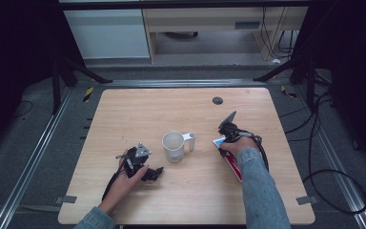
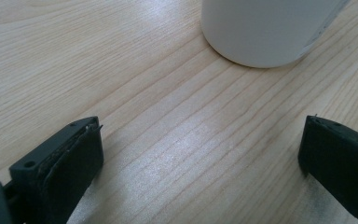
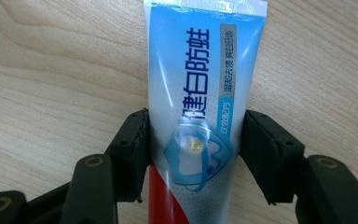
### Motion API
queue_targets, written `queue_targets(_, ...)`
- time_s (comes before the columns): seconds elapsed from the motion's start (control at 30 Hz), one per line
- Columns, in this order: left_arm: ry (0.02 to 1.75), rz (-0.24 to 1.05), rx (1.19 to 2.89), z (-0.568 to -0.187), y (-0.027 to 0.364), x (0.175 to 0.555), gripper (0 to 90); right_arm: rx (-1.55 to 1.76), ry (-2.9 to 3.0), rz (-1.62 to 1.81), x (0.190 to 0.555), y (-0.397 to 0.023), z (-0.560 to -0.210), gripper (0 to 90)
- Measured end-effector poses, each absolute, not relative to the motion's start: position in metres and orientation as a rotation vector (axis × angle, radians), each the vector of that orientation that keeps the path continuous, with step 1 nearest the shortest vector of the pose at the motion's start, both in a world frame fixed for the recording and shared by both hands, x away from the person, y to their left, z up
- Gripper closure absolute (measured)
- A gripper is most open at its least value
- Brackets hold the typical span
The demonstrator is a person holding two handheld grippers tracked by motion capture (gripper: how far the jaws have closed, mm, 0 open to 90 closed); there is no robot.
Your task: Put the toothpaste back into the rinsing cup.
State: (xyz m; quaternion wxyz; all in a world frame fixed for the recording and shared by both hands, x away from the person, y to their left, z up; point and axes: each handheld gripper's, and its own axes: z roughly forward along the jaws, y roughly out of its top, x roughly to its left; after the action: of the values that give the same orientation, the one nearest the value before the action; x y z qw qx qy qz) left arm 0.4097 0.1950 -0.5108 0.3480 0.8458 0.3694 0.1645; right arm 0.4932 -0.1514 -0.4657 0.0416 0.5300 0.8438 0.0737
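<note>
Two risks stand out, and both come from how I sit on the toothpaste tube [image 3: 196,93]. It lies flat on the wooden table [image 1: 124,119], right of centre in the high view, well apart from the white mug [image 1: 173,146] in the middle.

My right gripper [image 3: 196,126] straddles the tube across its width, one jaw at each long edge. The left pad looks to be against the edge and the right pad is at least just beside it. I cannot tell whether they press yet.

First, the tube is soft and slick. If I squeeze it edge to edge, I judge it may buckle or fold instead of holding firm, and then slide out when I lift. Second, I grip it partway along rather than at its middle, so one end could sag and drag on the table.

The tube's long axis runs up the right gripper view, with the flat crimped end at the top, pointing away from me, and the red part at the bottom between the jaws. In the high view it runs diagonally, blue end to the upper left towards the mug, red end to the lower right.

My left gripper [image 2: 203,123] is spread wide over bare wood, holding nothing, with the mug's base at the top of its view.
</note>
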Motion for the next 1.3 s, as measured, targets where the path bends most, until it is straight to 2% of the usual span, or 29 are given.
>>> queue_targets(0.67, 0.958, 0.425, 2.192, -0.511, 0.195, 0.410, 0.0, 1.627, 2.597, 0.205, 0.496, -0.151, -0.469, 45.4)
queue_targets(1.13, 0.959, 0.423, 2.191, -0.511, 0.195, 0.410, 0.0, 1.626, 2.608, 0.216, 0.494, -0.154, -0.460, 67.7)
queue_targets(1.3, 0.958, 0.423, 2.191, -0.511, 0.195, 0.410, 0.0, 1.623, 2.617, 0.231, 0.494, -0.156, -0.458, 71.1)
